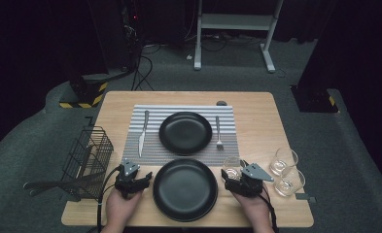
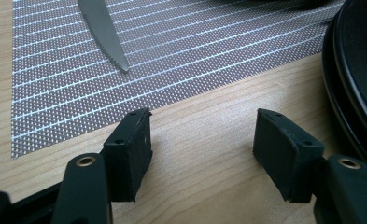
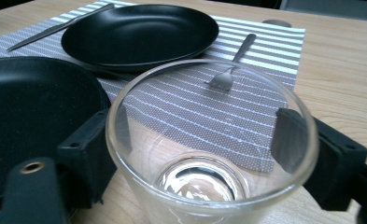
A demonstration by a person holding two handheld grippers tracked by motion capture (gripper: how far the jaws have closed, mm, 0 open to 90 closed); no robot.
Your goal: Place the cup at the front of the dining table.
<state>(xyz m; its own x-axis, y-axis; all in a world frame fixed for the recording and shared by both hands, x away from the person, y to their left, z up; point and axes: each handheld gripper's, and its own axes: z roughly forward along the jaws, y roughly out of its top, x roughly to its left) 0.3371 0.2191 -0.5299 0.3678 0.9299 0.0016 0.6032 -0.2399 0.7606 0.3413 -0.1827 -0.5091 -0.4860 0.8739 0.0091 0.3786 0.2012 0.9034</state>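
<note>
A clear glass [image 3: 209,186] stands on the wooden table [image 1: 256,121], right of the near black plate [image 1: 184,188]. My right gripper [image 3: 195,126] is shut on the glass [image 1: 231,166], one pad against each side of its wall. On the plate's left, my left gripper [image 1: 142,178] hovers low over bare wood. Its jaws stand open with nothing between them [image 2: 202,126], just short of the striped placemat [image 2: 172,56]. A knife [image 2: 104,32] lies on the mat ahead of it, and the near plate's rim [image 2: 354,70] is at its right.
A second black plate [image 1: 185,132] sits on the placemat [image 1: 149,145] between the knife [image 1: 142,132] and a fork [image 1: 218,132]. Two more glasses [image 1: 283,161] [image 1: 289,183] stand at the right edge. A wire basket [image 1: 87,158] holding utensils hangs off the left side.
</note>
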